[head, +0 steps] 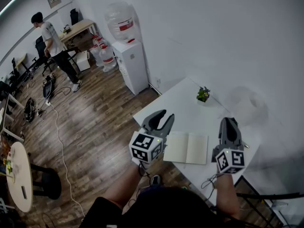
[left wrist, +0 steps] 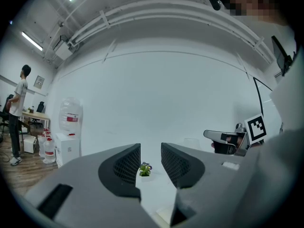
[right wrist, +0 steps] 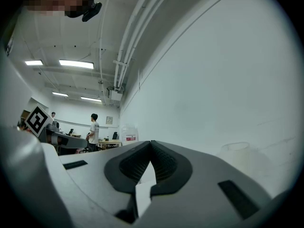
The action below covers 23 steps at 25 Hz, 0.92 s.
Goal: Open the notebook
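The notebook point(head: 186, 147) lies flat on the white table point(head: 180, 103) with two cream pages showing, near the front edge. My left gripper point(head: 165, 115) hovers at the notebook's left side with its jaws apart and nothing between them; the left gripper view shows the same gap point(left wrist: 150, 148), with table and wall beyond. My right gripper point(head: 229, 122) hangs just right of the notebook with its jaws together, and in the right gripper view point(right wrist: 151, 144) nothing is caught between the pads. Neither gripper touches the notebook.
A small potted plant point(head: 203, 94) stands at the table's far side, and a pale round vessel point(head: 249, 102) sits at the right near the wall. A water dispenser point(head: 131, 65) stands left of the table. A person point(head: 54, 42) stands far off across the room.
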### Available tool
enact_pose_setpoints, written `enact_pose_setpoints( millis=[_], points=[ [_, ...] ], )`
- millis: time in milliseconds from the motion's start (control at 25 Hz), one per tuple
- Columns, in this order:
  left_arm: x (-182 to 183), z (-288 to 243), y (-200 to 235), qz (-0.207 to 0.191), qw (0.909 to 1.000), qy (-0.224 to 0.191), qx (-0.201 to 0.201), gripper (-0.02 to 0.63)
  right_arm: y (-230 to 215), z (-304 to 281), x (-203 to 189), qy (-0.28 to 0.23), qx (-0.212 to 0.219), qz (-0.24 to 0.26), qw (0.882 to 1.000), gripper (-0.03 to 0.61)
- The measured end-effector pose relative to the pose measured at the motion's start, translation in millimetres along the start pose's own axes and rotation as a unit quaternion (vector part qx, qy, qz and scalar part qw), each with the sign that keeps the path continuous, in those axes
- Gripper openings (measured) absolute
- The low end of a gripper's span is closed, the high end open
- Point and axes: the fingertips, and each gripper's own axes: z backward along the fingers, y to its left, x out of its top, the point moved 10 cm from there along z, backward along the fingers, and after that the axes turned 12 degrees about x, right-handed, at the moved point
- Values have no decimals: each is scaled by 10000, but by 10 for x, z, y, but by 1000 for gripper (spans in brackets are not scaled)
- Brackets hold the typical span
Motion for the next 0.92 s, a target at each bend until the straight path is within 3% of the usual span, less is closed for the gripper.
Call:
enact_pose_setpoints(
  millis=[920],
  points=[
    [0, 134, -114, -75, 10000, -36, 8, 132, 42, 156, 49, -41, 50, 76, 10000, 5]
  ],
)
